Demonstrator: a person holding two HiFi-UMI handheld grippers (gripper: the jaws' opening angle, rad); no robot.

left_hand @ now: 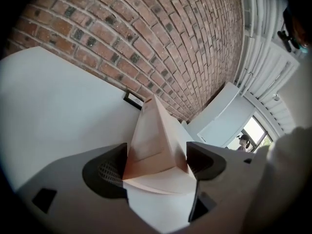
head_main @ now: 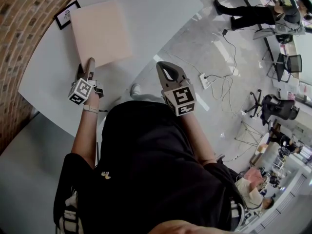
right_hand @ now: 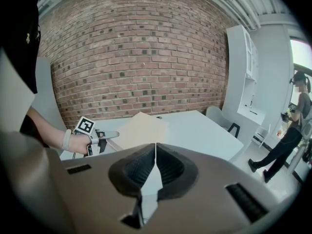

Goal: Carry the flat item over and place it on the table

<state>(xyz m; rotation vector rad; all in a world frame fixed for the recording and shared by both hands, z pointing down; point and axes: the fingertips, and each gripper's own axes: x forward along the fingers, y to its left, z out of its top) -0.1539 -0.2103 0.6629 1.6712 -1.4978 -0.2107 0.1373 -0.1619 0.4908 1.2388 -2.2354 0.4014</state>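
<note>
**A:** Where was the flat item (head_main: 100, 33)?

**B:** It lay flat on the surface (head_main: 156, 13), on the part of the surface next to the brick wall (head_main: 19, 38). A small black frame (head_main: 66, 14) sat on the surface just beside its far corner.

**A:** And the left hand-held gripper (left_hand: 157, 150)?

**B:** I had it at the surface's near edge, at the near end of the item, with the jaws spread wide. In the left gripper view the item's near corner reached in between them. The jaws stood off to either side rather than pinching it, so it was released, not grasping.

**A:** Was it touching the item at all?

**B:** I couldn't tell. The corner filled most of the gap, but I saw neither jaw pressed flat against it.

**A:** The right hand-held gripper (right_hand: 155, 147)?

**B:** Clenched. Its jaws met along one line with nothing between them. I held it off the surface, out past the near edge and above the grey floor (head_main: 214, 48), well apart from the item.

**A:** What did the right gripper view give you?

**B:** The item lying on the surface, and the left hand-held gripper with its marker cube (head_main: 80, 90) at the item's near edge.
</note>
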